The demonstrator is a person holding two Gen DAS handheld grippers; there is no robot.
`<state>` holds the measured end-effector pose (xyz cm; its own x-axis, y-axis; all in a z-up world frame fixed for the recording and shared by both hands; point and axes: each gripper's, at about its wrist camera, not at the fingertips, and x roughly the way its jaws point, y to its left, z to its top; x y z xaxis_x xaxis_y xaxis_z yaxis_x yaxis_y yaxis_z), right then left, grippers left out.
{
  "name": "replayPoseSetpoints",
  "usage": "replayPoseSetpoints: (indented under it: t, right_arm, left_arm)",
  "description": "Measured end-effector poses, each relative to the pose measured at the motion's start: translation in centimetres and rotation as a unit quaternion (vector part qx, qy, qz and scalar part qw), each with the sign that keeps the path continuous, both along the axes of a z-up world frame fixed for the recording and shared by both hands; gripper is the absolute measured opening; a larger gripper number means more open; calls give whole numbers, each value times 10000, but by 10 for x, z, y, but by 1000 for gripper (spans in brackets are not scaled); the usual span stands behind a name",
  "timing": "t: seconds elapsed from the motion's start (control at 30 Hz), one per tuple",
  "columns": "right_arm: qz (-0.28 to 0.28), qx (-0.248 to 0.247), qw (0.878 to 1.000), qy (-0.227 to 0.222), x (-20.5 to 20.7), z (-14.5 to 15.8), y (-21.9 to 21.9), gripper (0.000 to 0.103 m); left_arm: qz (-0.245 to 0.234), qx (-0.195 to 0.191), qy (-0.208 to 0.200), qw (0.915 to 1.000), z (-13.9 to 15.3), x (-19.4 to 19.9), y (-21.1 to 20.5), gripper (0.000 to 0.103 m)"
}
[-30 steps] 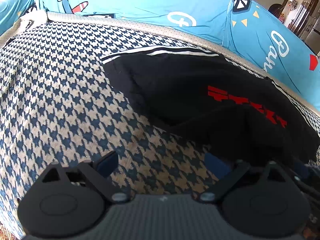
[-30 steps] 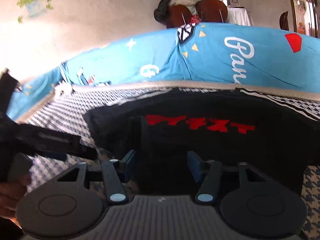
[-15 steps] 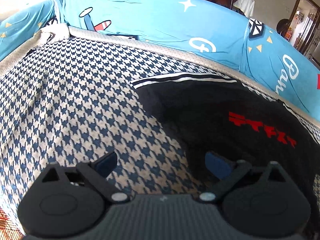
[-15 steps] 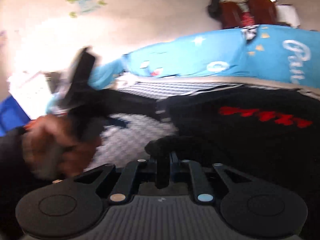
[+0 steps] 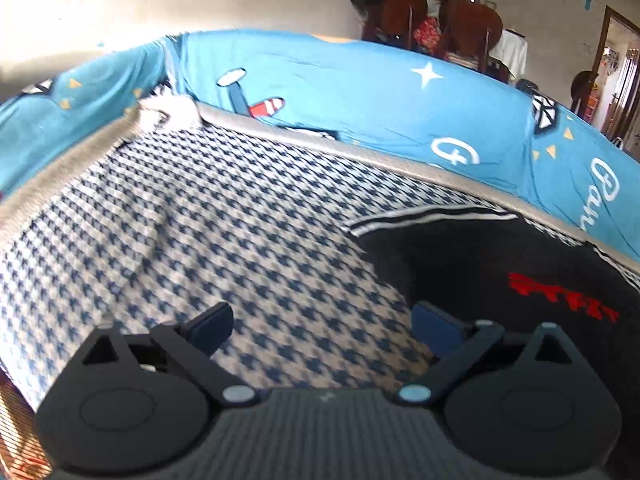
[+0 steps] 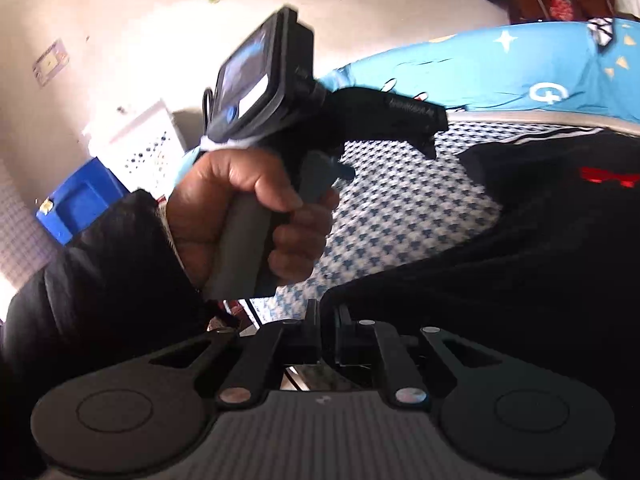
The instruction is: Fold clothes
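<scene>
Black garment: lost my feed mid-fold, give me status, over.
Right gripper shut on black garment edge. Left gripper open, empty, over houndstooth cover, beside the garment. Nothing in the way.

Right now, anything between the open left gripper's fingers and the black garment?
Nothing but bare houndstooth cover between left gripper and black garment, per the left wrist view.

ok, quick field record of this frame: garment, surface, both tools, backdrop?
garment: black shirt with red print, white-striped edge, lying on the cover
surface: houndstooth cover, blue and white
left tool: open, nothing between its fingers, over the bare cover beside the shirt
right tool: shut on a fold of the black shirt
backdrop: blue cartoon-print sheet
</scene>
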<state>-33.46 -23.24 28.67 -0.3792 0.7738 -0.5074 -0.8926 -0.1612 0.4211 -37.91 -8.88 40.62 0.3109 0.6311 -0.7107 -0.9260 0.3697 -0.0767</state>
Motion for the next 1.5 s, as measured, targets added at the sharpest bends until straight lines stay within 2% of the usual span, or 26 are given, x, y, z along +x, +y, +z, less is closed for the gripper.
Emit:
replayPoseSetpoints:
  t: [0.23,0.33,0.47,0.53,0.77,0.87,1.03,1.1,1.3,1.5]
  right_arm:
    - [238,-122,9995,-149,-28,-10,13,9]
    - [255,-175,9995,-67,-25,-13,13,17]
    - [277,-246,9993,41,-22,-16,12,39]
    - [194,-207,9996,-14,-19,-14,4,40]
    - [-729,-400,9965,-73,12,-16,-30,41]
    - [-1168,-477,9919,-169,28,-16,-45,41]
    - [-1727,-574,9829,-286,46,-13,-69,43]
    - [-1956,-626,9781,-350,52,-12,-80,48]
    - [-2593,-654,9623,-506,70,-11,-121,48]
    - [-3404,-646,9355,-688,93,-7,-174,49]
  left_arm:
    - [135,16,-26,9999,2,-24,5,100]
    - [182,24,-101,9998,3,-29,6,101]
    - [175,11,-25,9998,0,-29,5,101]
    - [111,9,13,9999,-2,-26,1,101]
    - [-366,-51,64,9993,-9,-9,-28,101]
    - [-659,-3,162,9977,-13,4,-47,103]
    - [-1030,-147,269,9942,-27,20,-71,103]
    - [-1121,-217,303,9930,-33,26,-80,103]
    - [-1246,-365,423,9906,-49,35,-98,103]
    - [-1186,-478,474,9907,-58,39,-106,103]
